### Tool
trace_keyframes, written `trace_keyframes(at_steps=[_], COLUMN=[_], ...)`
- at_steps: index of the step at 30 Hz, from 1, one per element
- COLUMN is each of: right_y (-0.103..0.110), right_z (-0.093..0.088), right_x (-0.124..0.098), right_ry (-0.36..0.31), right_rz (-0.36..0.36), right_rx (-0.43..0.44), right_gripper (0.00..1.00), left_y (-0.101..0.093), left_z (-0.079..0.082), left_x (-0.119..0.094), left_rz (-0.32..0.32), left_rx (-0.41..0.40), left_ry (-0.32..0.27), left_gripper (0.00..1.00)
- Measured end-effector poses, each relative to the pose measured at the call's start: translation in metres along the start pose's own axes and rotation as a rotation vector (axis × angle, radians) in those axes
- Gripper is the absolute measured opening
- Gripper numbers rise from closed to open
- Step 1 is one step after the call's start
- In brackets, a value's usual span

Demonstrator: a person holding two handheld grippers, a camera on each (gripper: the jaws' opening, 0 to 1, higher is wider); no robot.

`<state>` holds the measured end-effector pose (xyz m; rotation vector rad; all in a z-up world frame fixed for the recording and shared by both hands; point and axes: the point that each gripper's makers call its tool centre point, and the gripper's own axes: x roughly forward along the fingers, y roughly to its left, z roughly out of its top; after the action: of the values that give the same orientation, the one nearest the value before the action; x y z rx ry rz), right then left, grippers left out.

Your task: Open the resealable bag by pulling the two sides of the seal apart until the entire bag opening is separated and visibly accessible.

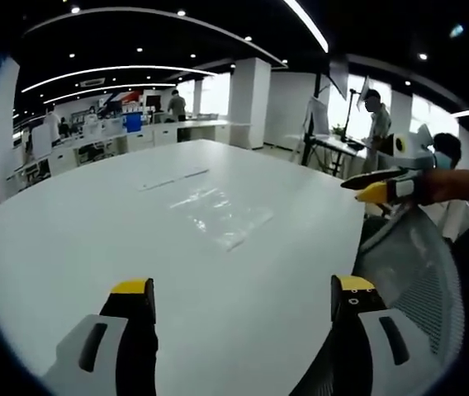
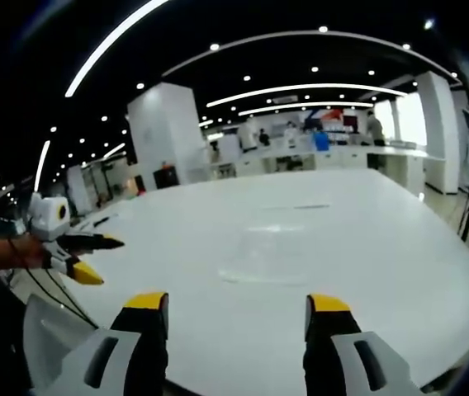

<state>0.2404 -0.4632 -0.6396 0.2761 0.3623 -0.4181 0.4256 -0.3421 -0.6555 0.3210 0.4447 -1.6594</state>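
At centre frame in the left gripper view, the clear resealable bag (image 1: 218, 210) lies flat on the white surface (image 1: 69, 239), both tools, left tool (image 1: 243, 297) and right tool (image 2: 239, 309), open and empty; the slick, near-invisible film could slip when pinched.

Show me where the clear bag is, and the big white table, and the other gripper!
clear bag (image 1: 218, 210): left gripper view, middle of the flat plastic.
white table (image 1: 61, 239): left gripper view, bare top.
right gripper (image 1: 372, 187): left gripper view, between its yellow-tipped jaws, at the right.

Bright ceiling strips (image 1: 309, 25), glare on table (image 2: 317, 239), fisheye-warped edges
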Motion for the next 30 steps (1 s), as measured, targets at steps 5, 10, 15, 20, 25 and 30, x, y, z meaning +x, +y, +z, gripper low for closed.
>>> trace_keyframes(at_steps=[5,10,15,20,25,30], right_y=[-0.003,-0.005,-0.007,-0.010,-0.014,-0.019], right_z=[0.001,0.002,0.003,0.003,0.003,0.005], right_x=[0.005,0.009,0.012,0.016,0.021,0.027], right_ry=[0.006,0.013,0.018,0.024,0.030,0.036], right_rz=[0.001,0.006,0.009,0.007,0.008,0.008], right_rx=[0.000,-0.004,-0.006,-0.004,-0.009,-0.012], right_gripper=[0.65,0.64,0.64,0.64,0.64,0.64], left_y=[0.002,0.004,0.007,0.009,0.012,0.016], left_z=[0.004,0.010,0.014,0.015,0.016,0.017], left_x=[0.011,0.020,0.031,0.040,0.048,0.058], left_rz=[-0.014,-0.024,-0.031,-0.045,-0.057,-0.070], left_rx=[0.015,0.023,0.036,0.049,0.060,0.077], left_ry=[0.007,0.002,0.003,0.010,0.019,0.031], left_gripper=[0.85,0.84,0.84,0.84,0.84,0.84])
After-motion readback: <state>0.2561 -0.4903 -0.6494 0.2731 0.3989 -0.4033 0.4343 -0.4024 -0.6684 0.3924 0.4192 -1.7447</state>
